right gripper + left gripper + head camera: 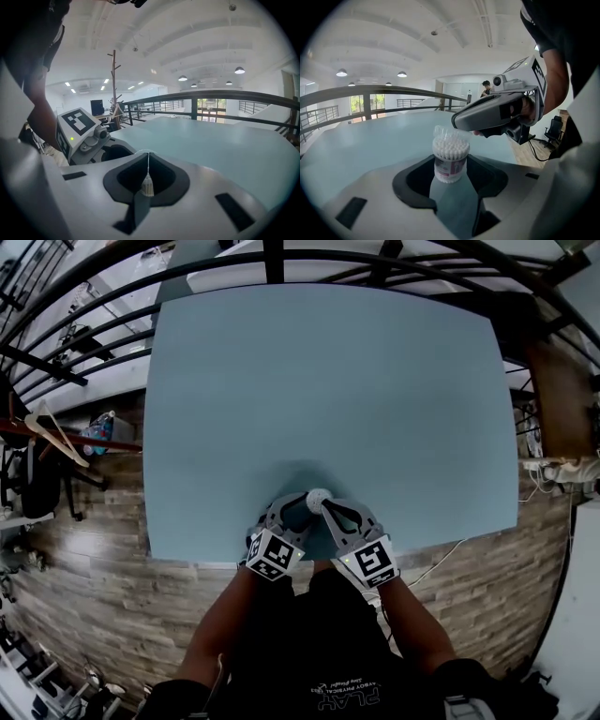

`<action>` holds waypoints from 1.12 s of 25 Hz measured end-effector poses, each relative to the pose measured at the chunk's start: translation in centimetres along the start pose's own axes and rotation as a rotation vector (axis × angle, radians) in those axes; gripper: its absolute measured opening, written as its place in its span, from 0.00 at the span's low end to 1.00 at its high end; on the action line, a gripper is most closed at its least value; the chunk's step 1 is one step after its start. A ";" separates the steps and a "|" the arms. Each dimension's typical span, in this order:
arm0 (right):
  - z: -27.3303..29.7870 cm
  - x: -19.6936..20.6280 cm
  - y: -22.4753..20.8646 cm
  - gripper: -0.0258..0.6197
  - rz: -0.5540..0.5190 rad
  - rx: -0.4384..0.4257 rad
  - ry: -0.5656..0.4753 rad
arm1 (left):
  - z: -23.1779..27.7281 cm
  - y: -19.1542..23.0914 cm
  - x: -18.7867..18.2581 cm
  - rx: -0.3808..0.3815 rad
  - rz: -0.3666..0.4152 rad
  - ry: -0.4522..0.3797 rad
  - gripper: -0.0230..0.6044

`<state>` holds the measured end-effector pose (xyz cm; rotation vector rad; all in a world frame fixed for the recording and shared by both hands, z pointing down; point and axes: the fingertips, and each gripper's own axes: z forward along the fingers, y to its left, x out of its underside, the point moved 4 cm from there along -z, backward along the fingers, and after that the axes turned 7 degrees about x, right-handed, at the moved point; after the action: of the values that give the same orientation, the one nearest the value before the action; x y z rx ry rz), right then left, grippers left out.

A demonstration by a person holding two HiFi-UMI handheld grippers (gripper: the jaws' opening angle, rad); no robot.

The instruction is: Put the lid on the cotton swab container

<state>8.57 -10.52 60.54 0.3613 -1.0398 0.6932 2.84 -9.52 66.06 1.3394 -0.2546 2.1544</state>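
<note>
The cotton swab container [319, 498] stands upright near the front edge of the light blue table [328, 381]. It is a small clear tub packed with white swabs [450, 152]. My left gripper [298, 508] is shut on the tub's lower body [449, 172]. A clear lid [451, 133] sits tilted over the swab tips, touching them. My right gripper [330, 510] comes in from the right and is shut on the lid's rim. In the right gripper view the jaws [148, 161] are pressed together on a thin clear edge of the lid [147, 186].
A dark curved railing [281, 263] runs round the table's far side. Wood plank floor [84, 559] lies below the front edge, a clothes rack [47, 432] stands at left, and a cable [553, 470] lies at right. A person [486, 86] stands far off.
</note>
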 end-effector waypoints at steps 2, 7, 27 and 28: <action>0.2 0.2 0.5 0.07 -0.013 -0.012 0.010 | -0.1 0.0 0.0 0.001 -0.002 0.001 0.40; 0.6 0.9 1.3 0.07 -0.072 -0.030 0.039 | -0.1 0.2 0.2 0.011 -0.021 0.001 0.40; 0.7 0.9 1.3 0.07 -0.051 -0.019 0.094 | 0.0 0.0 1.4 -0.002 -0.008 0.070 0.35; 0.7 0.9 1.3 0.07 -0.049 -0.014 0.095 | 0.1 0.0 1.3 -0.002 -0.007 0.069 0.35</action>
<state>7.53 -9.65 61.63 0.3373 -0.9429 0.6530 2.52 -9.04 67.26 1.2604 -0.2248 2.1892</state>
